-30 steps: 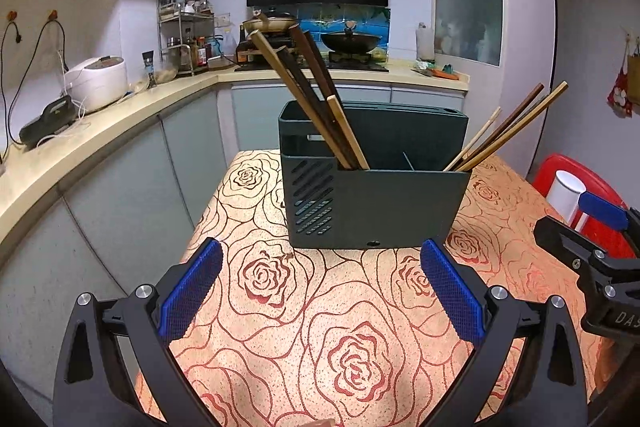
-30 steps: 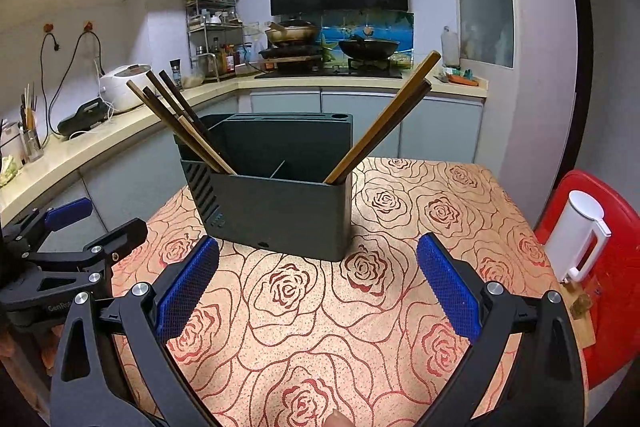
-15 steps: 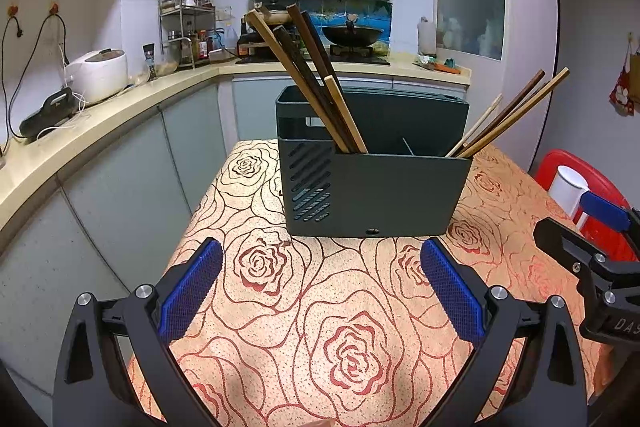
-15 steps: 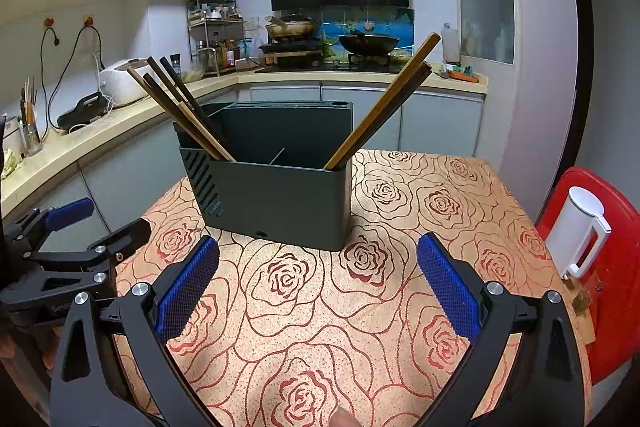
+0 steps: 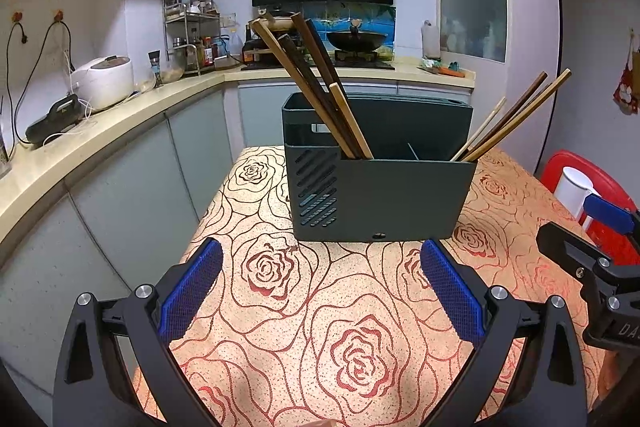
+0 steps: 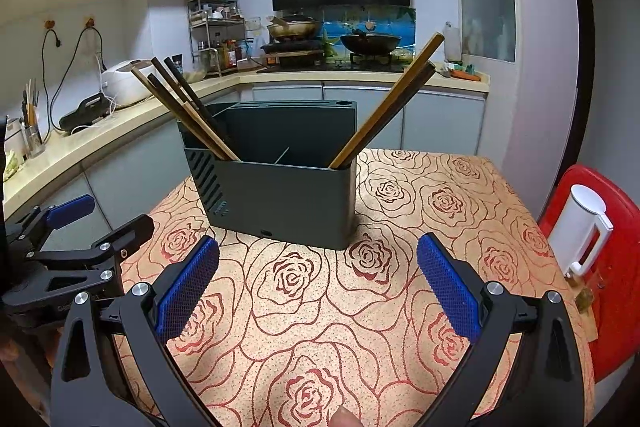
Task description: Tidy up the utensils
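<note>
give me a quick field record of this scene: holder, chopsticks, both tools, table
holder: dark green utensil holder upright on the table
left bundle: chopsticks lean left from the left end
right bundle: chopsticks lean right from the right end
left tool: open, empty
right tool: open, empty
table: rose-patterned cloth

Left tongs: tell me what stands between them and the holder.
Nothing visible: only bare rose-patterned tablecloth lies between the open left tongs and the dark green plastic utensil holder holding wooden chopsticks.
</note>
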Demonstrator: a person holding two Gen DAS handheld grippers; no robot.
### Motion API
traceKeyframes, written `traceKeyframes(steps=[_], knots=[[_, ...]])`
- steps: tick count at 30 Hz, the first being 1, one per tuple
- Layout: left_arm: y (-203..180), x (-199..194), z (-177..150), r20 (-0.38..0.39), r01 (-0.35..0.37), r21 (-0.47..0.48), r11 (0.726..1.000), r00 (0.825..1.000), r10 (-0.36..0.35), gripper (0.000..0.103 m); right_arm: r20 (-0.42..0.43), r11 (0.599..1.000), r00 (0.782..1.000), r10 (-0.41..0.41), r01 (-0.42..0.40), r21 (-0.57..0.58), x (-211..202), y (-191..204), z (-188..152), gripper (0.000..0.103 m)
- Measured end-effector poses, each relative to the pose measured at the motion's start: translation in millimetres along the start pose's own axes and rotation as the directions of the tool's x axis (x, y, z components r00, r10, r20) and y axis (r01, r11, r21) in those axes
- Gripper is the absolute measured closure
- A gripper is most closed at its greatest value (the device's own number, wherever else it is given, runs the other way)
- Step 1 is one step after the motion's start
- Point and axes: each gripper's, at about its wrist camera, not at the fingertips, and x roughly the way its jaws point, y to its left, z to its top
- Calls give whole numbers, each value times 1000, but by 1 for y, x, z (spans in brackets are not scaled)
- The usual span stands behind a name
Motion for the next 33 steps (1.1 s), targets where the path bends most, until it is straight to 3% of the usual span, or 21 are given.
traceKeyframes(steps=[13,33], knots=[[0,-1,-1,6,-7,-5,1000,1000,7,7,25,999,999,-37,37,16,-3,-4,0,7],[1,-13,2,40,-13,-17,1000,999,14,7,63,999,998,-31,31,7,-12,3,1,7]])
